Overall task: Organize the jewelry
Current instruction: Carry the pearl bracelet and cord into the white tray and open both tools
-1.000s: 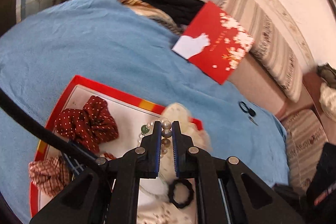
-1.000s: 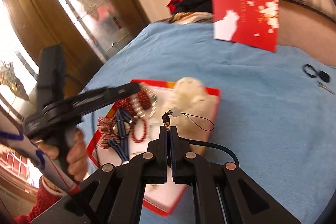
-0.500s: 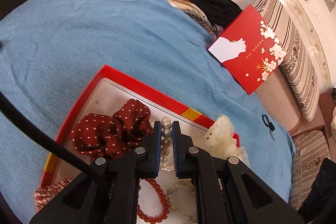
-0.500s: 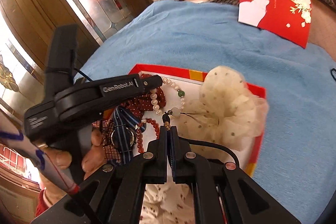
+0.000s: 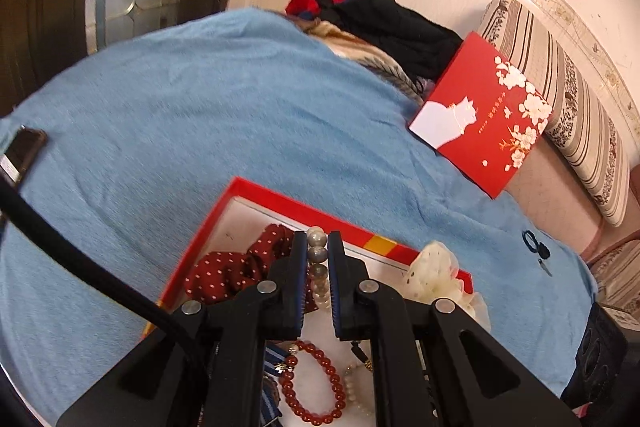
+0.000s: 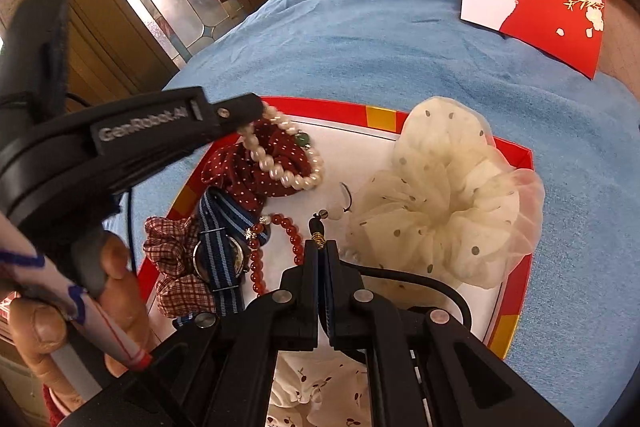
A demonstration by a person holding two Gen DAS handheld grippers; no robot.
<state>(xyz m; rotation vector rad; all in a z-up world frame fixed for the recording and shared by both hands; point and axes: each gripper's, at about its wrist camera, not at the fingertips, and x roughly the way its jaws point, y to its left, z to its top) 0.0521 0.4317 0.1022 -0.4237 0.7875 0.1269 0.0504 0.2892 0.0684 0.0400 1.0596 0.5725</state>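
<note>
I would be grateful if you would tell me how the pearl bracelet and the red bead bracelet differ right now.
The pearl bracelet is white with one green bead; the red bead bracelet is all red. The pearl bracelet is pinched in the left gripper and draped over the dotted scrunchie; the red bead bracelet lies free on the tray. Both are round-beaded loops.

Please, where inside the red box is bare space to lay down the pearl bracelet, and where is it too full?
Inside the red box, bare white floor lies along the far rim, between the dotted red scrunchie and the cream scrunchie. The left side is crowded: plaid scrunchie, striped-strap watch, red bead bracelet. The left tool holds the pearl bracelet there.
</note>
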